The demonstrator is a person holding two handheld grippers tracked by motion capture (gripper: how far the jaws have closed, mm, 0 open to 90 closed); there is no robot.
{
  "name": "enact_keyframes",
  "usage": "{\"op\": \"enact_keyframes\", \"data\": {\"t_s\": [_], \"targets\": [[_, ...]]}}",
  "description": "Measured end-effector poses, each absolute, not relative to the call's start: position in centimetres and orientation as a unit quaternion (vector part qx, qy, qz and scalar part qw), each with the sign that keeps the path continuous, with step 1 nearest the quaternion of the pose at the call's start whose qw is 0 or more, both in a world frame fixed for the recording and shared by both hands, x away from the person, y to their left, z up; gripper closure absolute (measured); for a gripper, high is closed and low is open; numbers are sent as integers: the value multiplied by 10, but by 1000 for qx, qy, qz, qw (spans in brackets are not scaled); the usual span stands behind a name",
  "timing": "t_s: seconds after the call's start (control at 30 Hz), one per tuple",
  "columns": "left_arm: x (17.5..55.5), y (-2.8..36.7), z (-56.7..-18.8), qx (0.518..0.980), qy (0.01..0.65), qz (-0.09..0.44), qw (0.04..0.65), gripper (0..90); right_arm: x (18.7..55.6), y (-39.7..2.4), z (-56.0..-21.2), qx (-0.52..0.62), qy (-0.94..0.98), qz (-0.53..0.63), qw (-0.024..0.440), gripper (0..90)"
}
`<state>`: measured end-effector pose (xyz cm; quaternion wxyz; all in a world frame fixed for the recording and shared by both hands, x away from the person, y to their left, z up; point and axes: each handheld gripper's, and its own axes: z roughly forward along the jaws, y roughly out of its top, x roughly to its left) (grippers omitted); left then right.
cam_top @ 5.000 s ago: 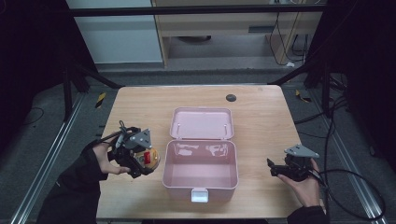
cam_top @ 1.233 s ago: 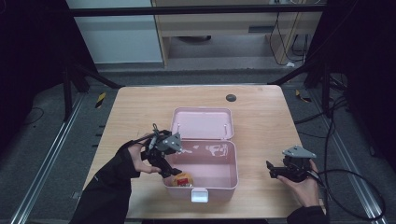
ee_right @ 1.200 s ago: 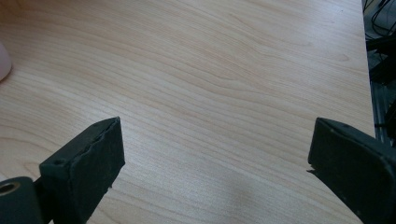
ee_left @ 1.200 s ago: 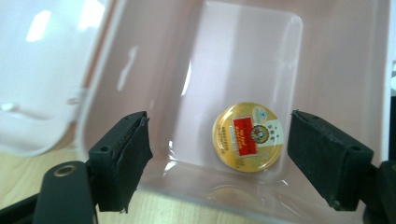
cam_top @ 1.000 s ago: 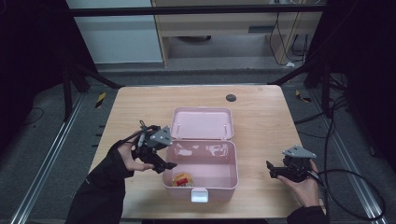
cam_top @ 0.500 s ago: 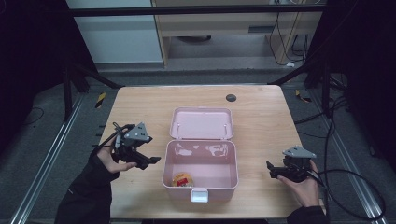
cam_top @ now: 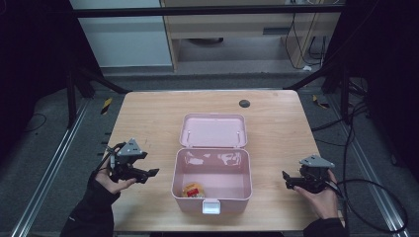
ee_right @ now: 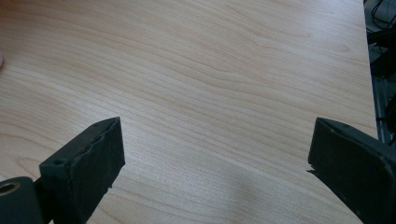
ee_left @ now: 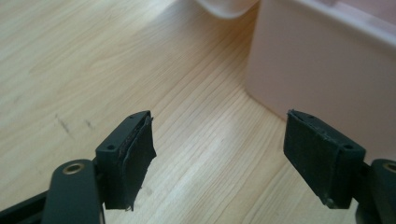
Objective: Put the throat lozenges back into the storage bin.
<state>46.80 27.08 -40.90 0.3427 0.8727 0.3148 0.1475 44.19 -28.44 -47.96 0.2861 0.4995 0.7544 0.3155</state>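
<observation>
Pink box (cam_top: 212, 185): lid up, 1 red-yellow item (cam_top: 192, 190) inside | left tongs (cam_top: 150, 173) closing, empty | right tongs (cam_top: 285, 180) agape, empty

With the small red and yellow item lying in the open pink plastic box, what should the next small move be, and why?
Probably closing the hinged lid: the red and yellow item already lies inside the pink plastic box, and the left gripper, jaws empty and just closing, sits beside it. The right gripper rests open, apart.

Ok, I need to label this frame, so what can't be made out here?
- Small red and yellow item in the pink box, high view: too small to identify.
- Dark round spot on the table, high view: too small to name.
- Pink box, left gripper view: cut off by the top and right edges.
</observation>
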Motion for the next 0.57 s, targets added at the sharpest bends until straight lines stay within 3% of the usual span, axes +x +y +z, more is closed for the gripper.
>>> {"op": "enact_keyframes", "data": {"t_s": [0.57], "targets": [[468, 311, -458, 802, 460, 170, 340, 222, 441, -288, -483, 505, 752, 312, 286, 39]]}}
